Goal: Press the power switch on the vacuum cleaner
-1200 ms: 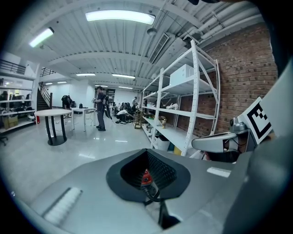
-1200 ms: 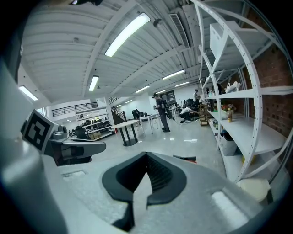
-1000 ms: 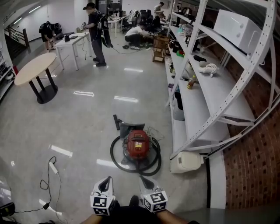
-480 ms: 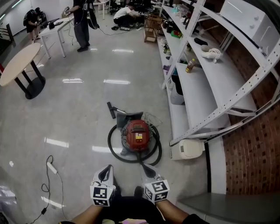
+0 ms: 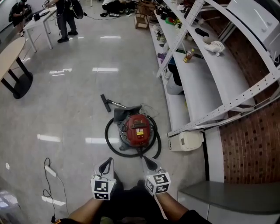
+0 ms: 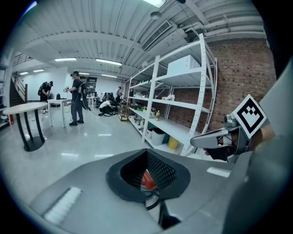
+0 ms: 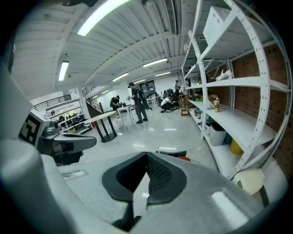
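Observation:
The red canister vacuum cleaner (image 5: pixel 138 129) stands on the glossy floor with its black hose (image 5: pixel 114 148) coiled around it and its nozzle (image 5: pixel 105 103) lying beyond. A label shows on its top; I cannot pick out the switch. My left gripper (image 5: pixel 106 168) and right gripper (image 5: pixel 151 165) are held side by side short of the vacuum, well above it, touching nothing. Both have their jaws drawn together with nothing held. In the left gripper view a sliver of red vacuum (image 6: pixel 147 180) shows between the jaws of the left gripper (image 6: pixel 147 176). The right gripper (image 7: pixel 145 176) points toward the vacuum (image 7: pixel 183 158) too.
A white shelving rack (image 5: pixel 205 87) runs along the right, with a cream appliance (image 5: pixel 186 141) on the floor at its foot, right of the vacuum. A power strip with cable (image 5: pixel 50 171) lies to the left. A round table (image 5: pixel 13 57) and a standing person (image 5: pixel 65 13) are far off.
The head view has advanced and tipped down, so the vacuum now sits higher in frame and closer. Both grippers keep the same low side-by-side pose.

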